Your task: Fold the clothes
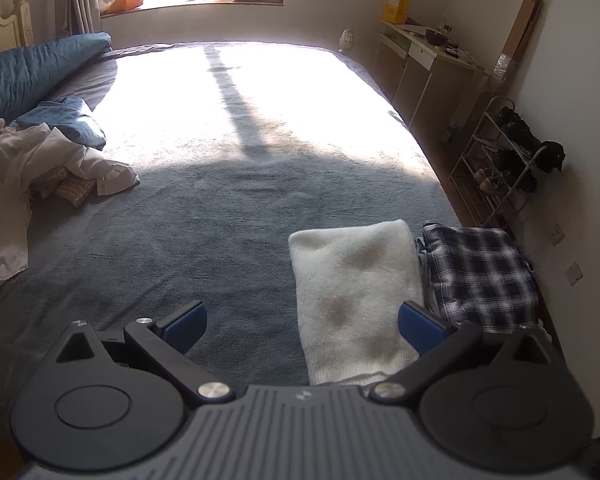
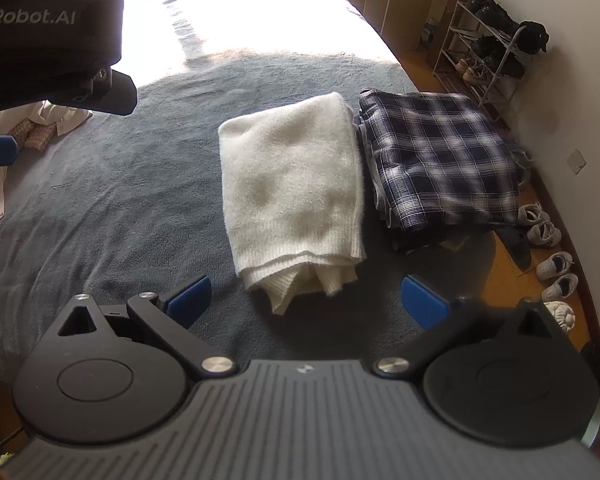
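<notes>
Cream knitted sweater, folded into a long rectangle, lying flat on grey bedspread near the bed's right edge. Just beside it, touching along one side and closer to that edge, folded navy-and-white plaid garment on top of a small stack. Right gripper hovering above the near end of the sweater, blue-padded jaws spread wide, gripping nothing. Left gripper likewise spread wide and empty, its right pad over the sweater's near end, its left pad over bare bedspread. Far across the bed by the left edge, loose pile of unfolded clothes: white shirt, something woven in beige, and blue denim piece. Teal pillow behind the pile, near the headboard. Bright sunlight washing out the far half of the bed. On the floor past the right edge, wire shoe rack and several pale sneakers.
</notes>
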The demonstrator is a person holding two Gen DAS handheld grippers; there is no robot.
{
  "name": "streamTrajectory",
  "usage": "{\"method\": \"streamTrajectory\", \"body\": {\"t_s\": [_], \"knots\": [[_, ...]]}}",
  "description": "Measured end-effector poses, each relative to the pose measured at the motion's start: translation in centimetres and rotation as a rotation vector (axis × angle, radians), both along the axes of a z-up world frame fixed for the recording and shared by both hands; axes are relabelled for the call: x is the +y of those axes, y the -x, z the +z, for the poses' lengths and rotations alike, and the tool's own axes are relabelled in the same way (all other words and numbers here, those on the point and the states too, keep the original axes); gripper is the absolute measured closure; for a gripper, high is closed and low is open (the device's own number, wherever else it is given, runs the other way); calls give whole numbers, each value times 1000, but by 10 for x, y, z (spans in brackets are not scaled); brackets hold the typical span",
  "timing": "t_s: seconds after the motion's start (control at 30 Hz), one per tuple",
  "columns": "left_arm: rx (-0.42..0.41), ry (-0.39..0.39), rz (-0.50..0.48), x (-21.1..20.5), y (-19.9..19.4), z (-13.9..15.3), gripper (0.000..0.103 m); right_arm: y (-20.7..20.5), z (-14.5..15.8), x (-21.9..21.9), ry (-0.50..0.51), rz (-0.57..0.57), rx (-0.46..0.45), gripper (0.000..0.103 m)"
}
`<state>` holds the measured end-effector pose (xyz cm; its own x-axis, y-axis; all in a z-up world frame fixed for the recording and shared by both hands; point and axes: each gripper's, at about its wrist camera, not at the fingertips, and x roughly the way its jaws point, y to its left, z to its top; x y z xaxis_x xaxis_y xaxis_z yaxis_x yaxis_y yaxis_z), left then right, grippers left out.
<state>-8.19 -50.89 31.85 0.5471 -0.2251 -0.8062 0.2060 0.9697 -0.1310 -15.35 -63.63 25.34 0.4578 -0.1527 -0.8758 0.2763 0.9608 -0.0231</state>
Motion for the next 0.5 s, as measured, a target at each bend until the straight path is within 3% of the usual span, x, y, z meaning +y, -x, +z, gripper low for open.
{"method": "streamTrajectory", "body": {"t_s": [0.5], "knots": [[-3, -21, -13, -4, 1, -1, 1, -3, -2, 0, -7, 10, 8, 1]]}}
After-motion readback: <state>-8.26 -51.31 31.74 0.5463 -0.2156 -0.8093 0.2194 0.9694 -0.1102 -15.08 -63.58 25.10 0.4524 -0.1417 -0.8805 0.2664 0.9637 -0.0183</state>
